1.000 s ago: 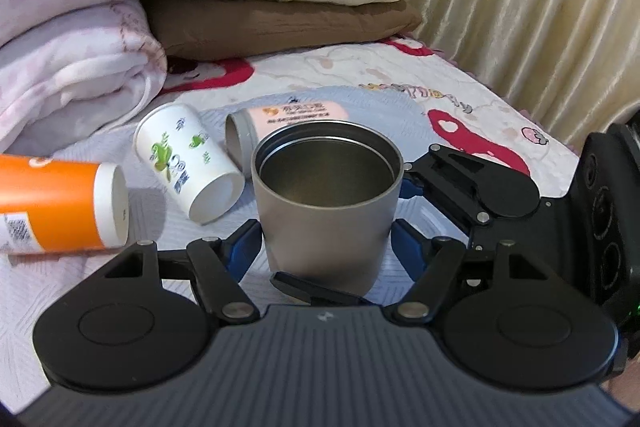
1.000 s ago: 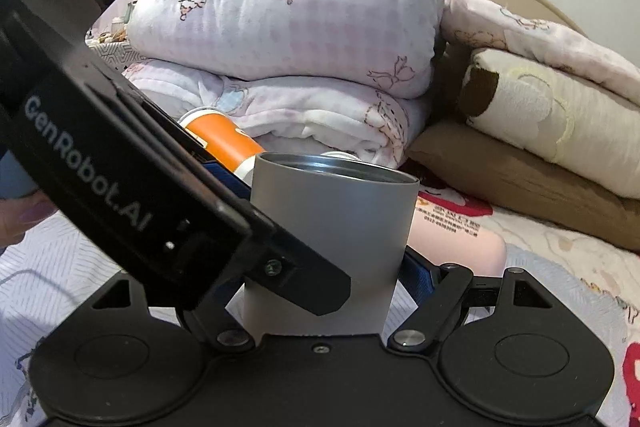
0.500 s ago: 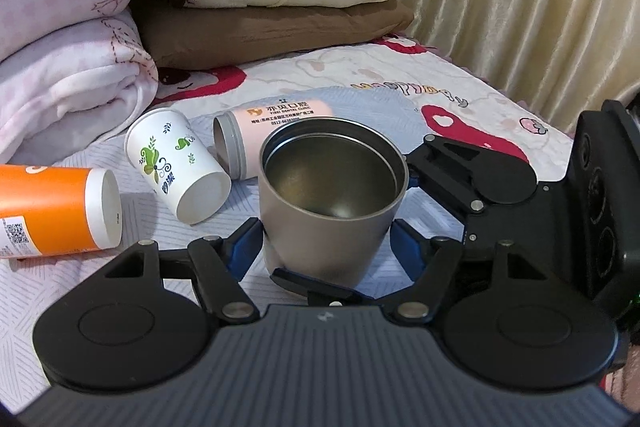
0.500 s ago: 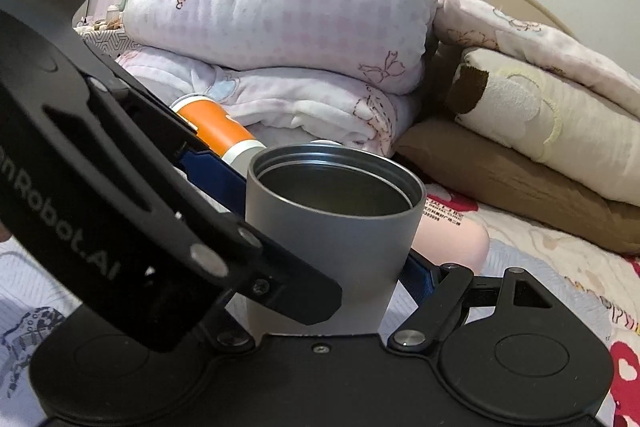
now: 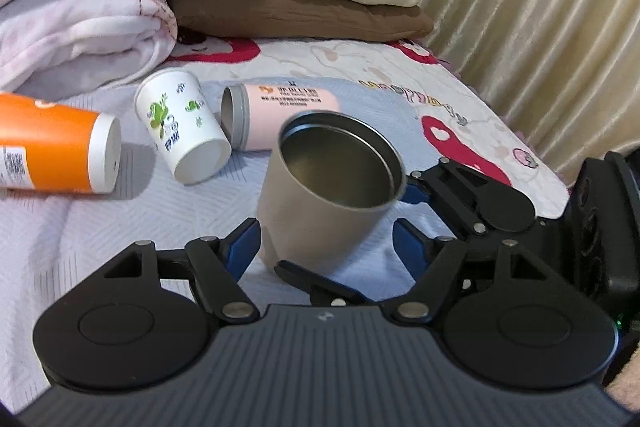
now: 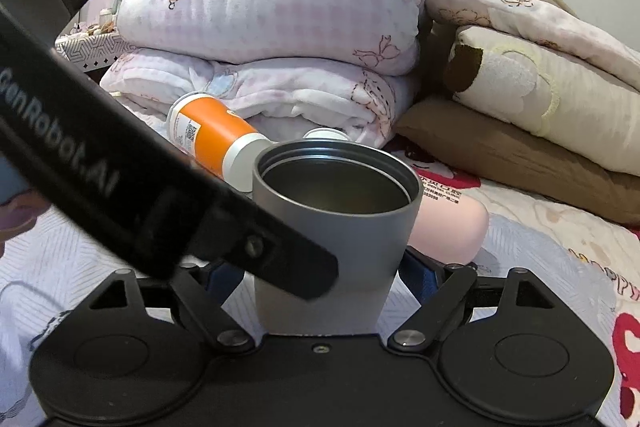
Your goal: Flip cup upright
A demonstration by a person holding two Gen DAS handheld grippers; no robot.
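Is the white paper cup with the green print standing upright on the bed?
No, the white paper cup lies on its side beside the pink cup.

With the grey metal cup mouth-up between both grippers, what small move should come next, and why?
Probably right the grey metal cup fully before backing off: it is mouth-up but tilts toward the right gripper in the left wrist view. The left gripper is open, its blue pads clear of the wall. Whether the right gripper grips the cup is unclear, and the quilted bedspread looks soft.
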